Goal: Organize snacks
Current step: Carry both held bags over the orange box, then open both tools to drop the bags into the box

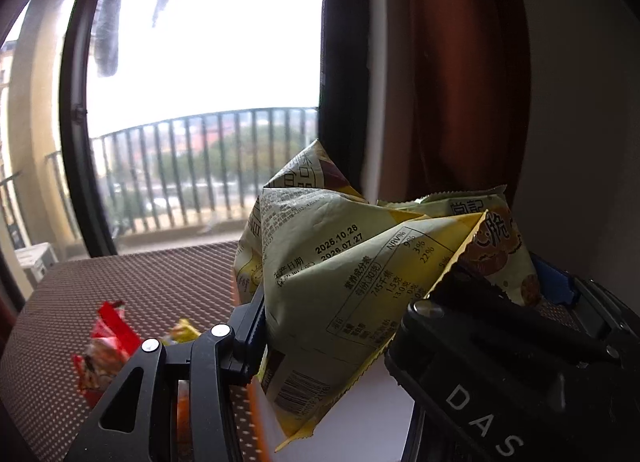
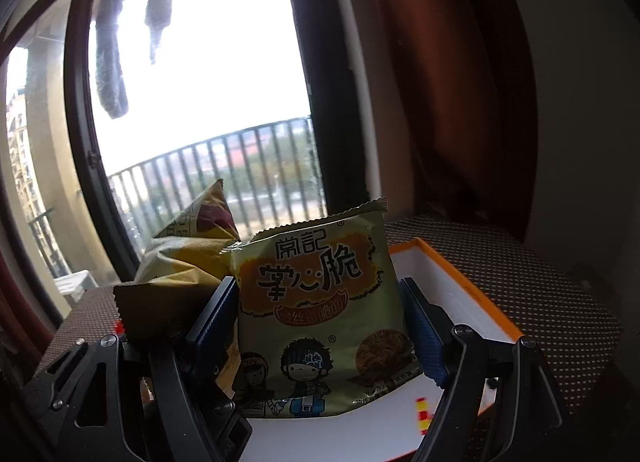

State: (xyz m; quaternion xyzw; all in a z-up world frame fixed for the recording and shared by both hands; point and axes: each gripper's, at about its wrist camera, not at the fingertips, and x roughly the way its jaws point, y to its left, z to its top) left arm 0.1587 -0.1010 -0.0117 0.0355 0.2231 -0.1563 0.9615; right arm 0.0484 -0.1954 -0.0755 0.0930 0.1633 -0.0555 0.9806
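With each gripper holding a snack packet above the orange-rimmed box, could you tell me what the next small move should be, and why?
Probably lower the right gripper a little and open it. Its green noodle packet stands upright between the pads, already over the white floor of the orange-rimmed box. The left gripper and its yellow-green packet can follow.

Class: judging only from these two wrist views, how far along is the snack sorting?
Done: nothing lies loose in the orange-rimmed box that I can see. In hand: each tool grips a green noodle packet, the left tool one, the right tool another over the box. Left: the red packet on the mat.
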